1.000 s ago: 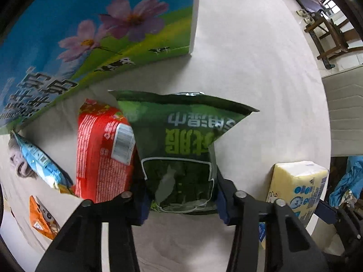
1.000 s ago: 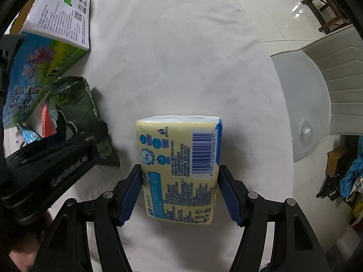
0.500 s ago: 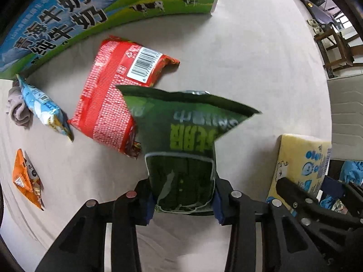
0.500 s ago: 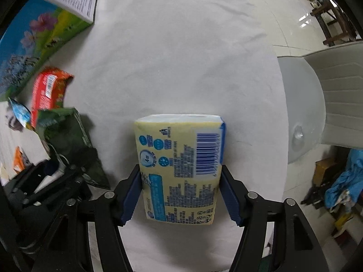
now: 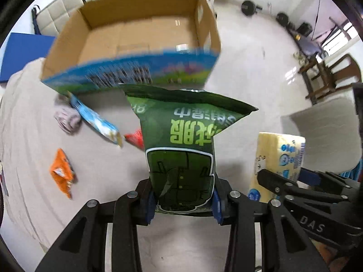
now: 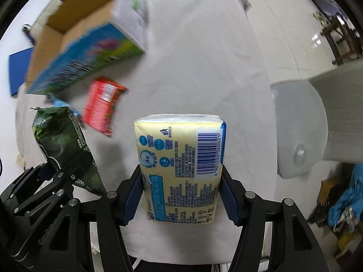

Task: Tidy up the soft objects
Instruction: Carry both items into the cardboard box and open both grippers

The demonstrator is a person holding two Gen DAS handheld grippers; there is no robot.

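Note:
My left gripper [image 5: 182,201] is shut on a dark green snack bag [image 5: 181,145] and holds it up above the table; the bag also shows in the right wrist view [image 6: 63,145]. My right gripper [image 6: 181,195] is shut on a yellow tissue pack [image 6: 179,165], also lifted; the pack shows in the left wrist view [image 5: 279,158]. An open cardboard box [image 5: 140,38] with blue and green printed sides stands at the table's far end, its inside bare. A red packet [image 6: 102,106], a blue packet [image 5: 95,117] and an orange packet [image 5: 62,172] lie on the white cloth.
A greyish soft bundle [image 5: 67,119] lies beside the blue packet near the box. A white chair [image 6: 317,122] stands at the table's right edge. Wooden chairs [image 5: 326,72] and dumbbells stand on the floor beyond.
Both grippers have risen and tilted up with their loads. The box's open top has come into view and the table items look smaller and farther below.

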